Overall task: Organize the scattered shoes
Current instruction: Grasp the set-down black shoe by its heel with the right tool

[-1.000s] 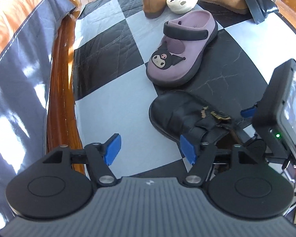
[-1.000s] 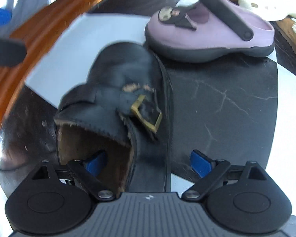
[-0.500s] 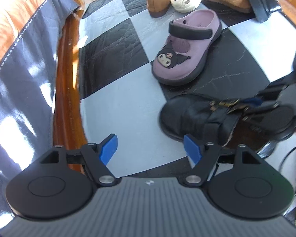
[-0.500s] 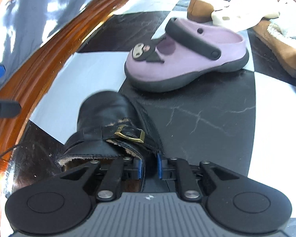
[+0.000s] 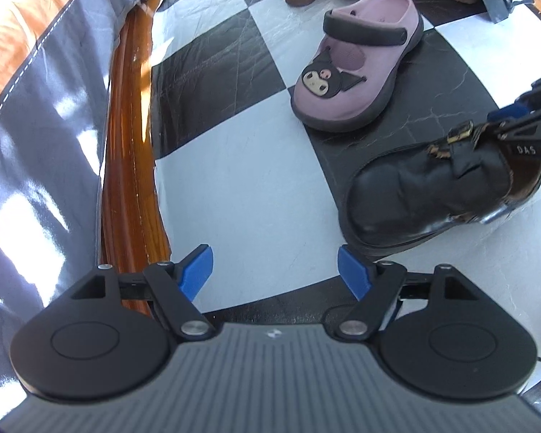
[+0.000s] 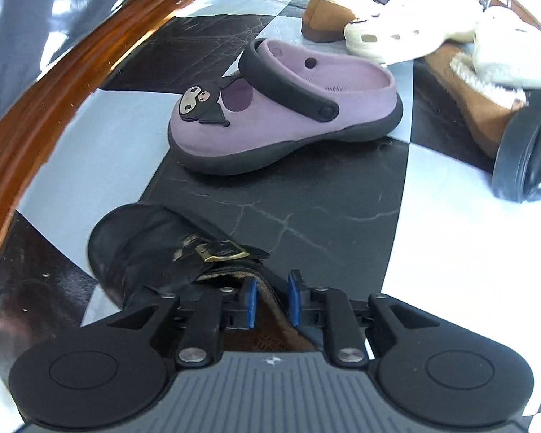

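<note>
Left of the left gripper [image 5: 275, 267], grey fabric [image 5: 47, 126] drapes over a wooden edge [image 5: 126, 144]; its jaws stand wide apart over a pale square of the checkered mat [image 5: 241, 180], holding nothing. Ahead and to the right of those jaws lies the black buckled clog [image 5: 414, 195], toe toward them. Beyond it sits the purple clog [image 5: 357, 72] with a cartoon charm. At the black clog's heel side, the right gripper [image 6: 272, 299] has its jaws pressed together on the rim of the shoe's opening, one blue pad inside and one outside. Ahead of these jaws rests the purple clog, and farther right a cream clog [image 6: 407, 32], tan fleece-lined slippers [image 6: 476, 108] and a black shoe [image 6: 530, 151].
</note>
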`<state>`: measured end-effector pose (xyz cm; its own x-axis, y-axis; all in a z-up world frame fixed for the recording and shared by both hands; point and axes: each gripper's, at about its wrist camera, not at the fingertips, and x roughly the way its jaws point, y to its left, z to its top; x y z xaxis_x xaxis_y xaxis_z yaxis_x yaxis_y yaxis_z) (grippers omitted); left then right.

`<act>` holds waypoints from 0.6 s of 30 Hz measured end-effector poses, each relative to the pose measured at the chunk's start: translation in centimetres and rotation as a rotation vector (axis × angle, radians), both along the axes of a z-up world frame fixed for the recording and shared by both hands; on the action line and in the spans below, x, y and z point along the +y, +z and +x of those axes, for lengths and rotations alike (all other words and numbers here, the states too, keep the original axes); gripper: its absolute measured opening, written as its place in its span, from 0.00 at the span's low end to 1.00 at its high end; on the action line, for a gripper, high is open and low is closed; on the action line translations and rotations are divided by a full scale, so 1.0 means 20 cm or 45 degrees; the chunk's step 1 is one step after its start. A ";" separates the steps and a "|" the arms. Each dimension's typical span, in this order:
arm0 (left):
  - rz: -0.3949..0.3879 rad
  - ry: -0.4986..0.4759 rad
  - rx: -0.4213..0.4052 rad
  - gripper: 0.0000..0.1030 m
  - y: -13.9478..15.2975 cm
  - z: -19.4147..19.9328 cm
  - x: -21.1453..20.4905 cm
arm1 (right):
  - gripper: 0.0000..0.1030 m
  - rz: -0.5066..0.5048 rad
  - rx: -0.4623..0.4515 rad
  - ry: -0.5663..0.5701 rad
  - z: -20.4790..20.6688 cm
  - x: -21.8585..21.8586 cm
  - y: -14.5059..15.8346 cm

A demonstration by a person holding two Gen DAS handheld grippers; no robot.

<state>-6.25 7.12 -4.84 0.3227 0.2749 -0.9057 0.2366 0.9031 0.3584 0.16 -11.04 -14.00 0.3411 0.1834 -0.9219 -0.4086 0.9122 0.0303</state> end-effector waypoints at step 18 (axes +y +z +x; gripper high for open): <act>-0.016 0.041 -0.006 0.74 0.01 0.01 0.05 | 0.66 0.053 -0.052 -0.258 0.10 -0.20 0.07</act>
<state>-5.96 8.04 -4.60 0.3179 0.2739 -0.9077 0.2060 0.9145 0.3481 2.07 -14.98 -12.63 0.4119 0.1448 -0.8996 -0.2183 0.9742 0.0569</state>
